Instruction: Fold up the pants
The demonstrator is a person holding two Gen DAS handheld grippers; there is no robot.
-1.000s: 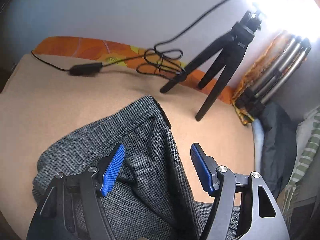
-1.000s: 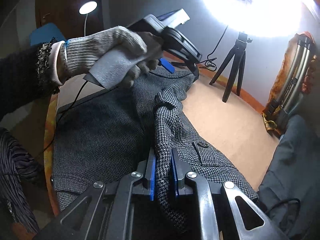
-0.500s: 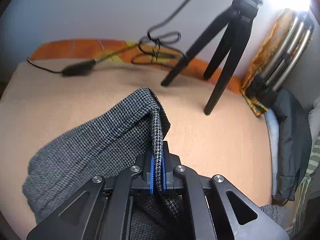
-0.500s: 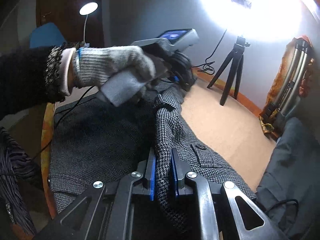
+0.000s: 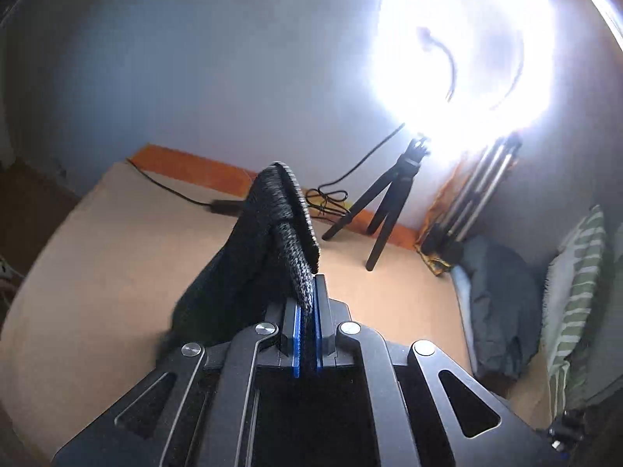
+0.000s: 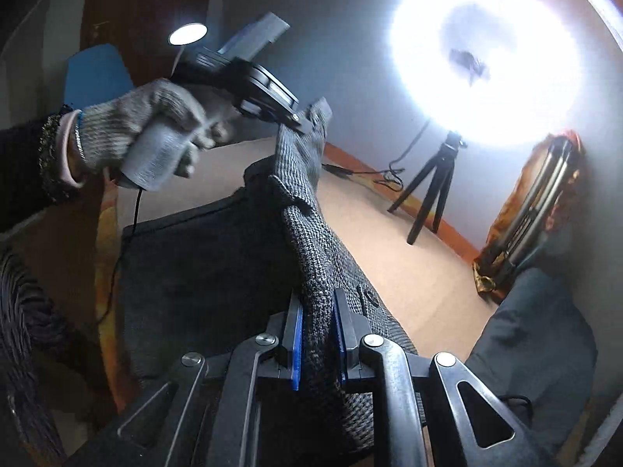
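Pants sit clamped in my right gripper: blue pads closed on a thick ridge of the houndstooth cloth, with the rest falling away left onto the tan surface. Left gripper likewise squeezed tight on the fabric, a dark fold standing up right past its tips. From the right wrist view I see the left gripper raised further along the same edge, gloved hand around its handle, cloth stretched up between the two grips. So the waistband edge looks lifted off the surface at two points, lower part draped down. I judge this as the lift step of a fold, early in the task. Next move, I reckon: carry both grips together across and lay the raised edge over the other half, keeping tension even so nothing bunches. Farther back a small black tripod stands on the surface, near enough to snag. Ring light glares beyond, washing out detail.
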